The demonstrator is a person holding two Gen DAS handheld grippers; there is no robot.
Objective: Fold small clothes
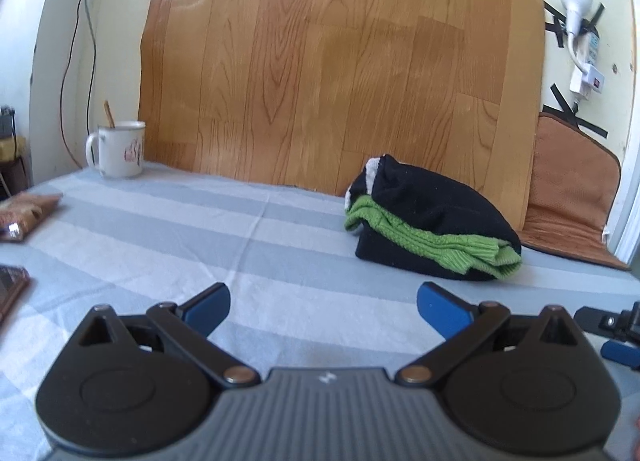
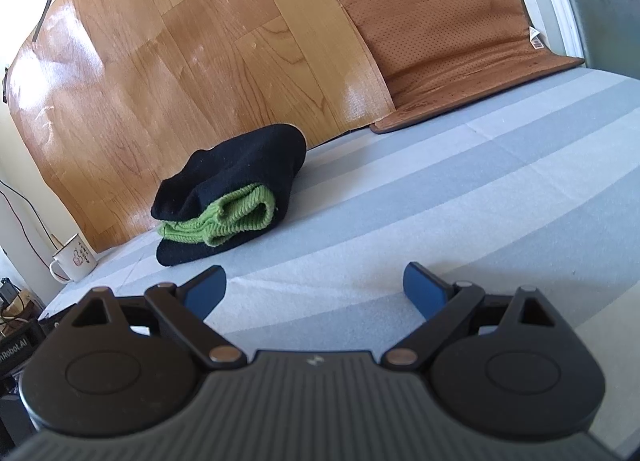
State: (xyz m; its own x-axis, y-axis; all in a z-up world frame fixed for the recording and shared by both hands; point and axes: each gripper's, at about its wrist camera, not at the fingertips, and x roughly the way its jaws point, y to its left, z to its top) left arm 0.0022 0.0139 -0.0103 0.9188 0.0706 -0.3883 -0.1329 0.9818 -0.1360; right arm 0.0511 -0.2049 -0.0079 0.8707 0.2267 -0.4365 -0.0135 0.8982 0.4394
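Note:
A small black garment with green knit trim (image 1: 432, 221) lies folded in a thick bundle on the blue-and-white striped cloth (image 1: 256, 229), near the wood-pattern board at the back. In the right wrist view the same folded garment (image 2: 236, 189) lies ahead and to the left. My left gripper (image 1: 323, 303) is open above the cloth, short of the bundle and left of it, with nothing between its blue pads. My right gripper (image 2: 315, 289) is also open and empty, nearer than the bundle and to its right. Part of the right gripper (image 1: 616, 329) shows at the left wrist view's right edge.
A white mug (image 1: 118, 149) with a stick in it stands at the back left. A brown perforated mat (image 2: 444, 33) leans at the back right. Brown items (image 1: 24, 217) lie at the cloth's left edge. A power strip and bulb (image 1: 580, 21) hang on the wall.

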